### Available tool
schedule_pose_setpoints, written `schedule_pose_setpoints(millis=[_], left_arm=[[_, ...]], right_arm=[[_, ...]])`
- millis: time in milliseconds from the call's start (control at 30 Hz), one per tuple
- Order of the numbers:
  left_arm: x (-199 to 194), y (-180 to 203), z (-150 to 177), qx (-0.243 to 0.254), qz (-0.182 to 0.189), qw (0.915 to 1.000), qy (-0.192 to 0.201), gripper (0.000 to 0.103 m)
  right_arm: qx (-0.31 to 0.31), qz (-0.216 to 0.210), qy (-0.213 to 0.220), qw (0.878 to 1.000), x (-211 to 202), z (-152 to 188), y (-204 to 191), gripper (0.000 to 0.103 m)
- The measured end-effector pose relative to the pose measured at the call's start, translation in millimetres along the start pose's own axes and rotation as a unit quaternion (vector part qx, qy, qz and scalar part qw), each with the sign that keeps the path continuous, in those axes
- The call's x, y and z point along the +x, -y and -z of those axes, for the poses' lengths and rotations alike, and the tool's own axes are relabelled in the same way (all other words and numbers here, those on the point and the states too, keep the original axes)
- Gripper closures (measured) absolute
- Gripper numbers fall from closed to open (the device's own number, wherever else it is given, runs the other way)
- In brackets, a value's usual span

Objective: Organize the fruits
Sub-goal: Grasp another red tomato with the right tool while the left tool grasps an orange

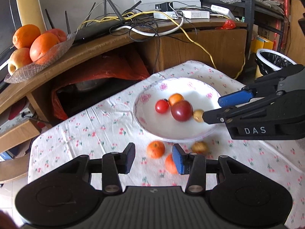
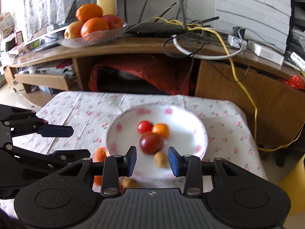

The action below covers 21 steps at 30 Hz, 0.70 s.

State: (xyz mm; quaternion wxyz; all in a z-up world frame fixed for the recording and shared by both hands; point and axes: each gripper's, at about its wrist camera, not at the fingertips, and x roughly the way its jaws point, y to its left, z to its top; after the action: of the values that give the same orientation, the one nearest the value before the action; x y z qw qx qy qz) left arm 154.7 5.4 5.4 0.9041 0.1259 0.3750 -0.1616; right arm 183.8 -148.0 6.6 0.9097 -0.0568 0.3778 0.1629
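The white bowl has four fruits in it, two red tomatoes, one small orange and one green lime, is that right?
Not quite. The fourth fruit in the white bowl is a small yellow-brown fruit, not a green lime, as the right wrist view shows. The two tomatoes and the orange are right.

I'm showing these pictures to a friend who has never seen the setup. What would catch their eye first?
Most likely the white flowered bowl in the middle of the cherry-print tablecloth, holding a dark red tomato, a small red tomato, a small orange and a yellowish fruit. Next, the right gripper, jaws open around nothing, just before the bowl. Behind, oranges and apples pile on the wooden shelf.
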Motion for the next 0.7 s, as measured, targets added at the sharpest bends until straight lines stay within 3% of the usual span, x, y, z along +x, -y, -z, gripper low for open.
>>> schedule_pose_setpoints(millis=[267,700], left_arm=[[-14.6,-4.6,24.4,-0.005,0.012,0.9998,-0.015,0.047],[-8.0,-20.0,36.4,-0.007,0.023,0.9994,-0.025,0.047]], right_arm=[[-0.005,-0.029,-0.032,0.999,-10.2,27.7,-24.0,0.069],[-0.029,-0.043,-0.075,0.996,27.2,40.6,-46.9,0.069]])
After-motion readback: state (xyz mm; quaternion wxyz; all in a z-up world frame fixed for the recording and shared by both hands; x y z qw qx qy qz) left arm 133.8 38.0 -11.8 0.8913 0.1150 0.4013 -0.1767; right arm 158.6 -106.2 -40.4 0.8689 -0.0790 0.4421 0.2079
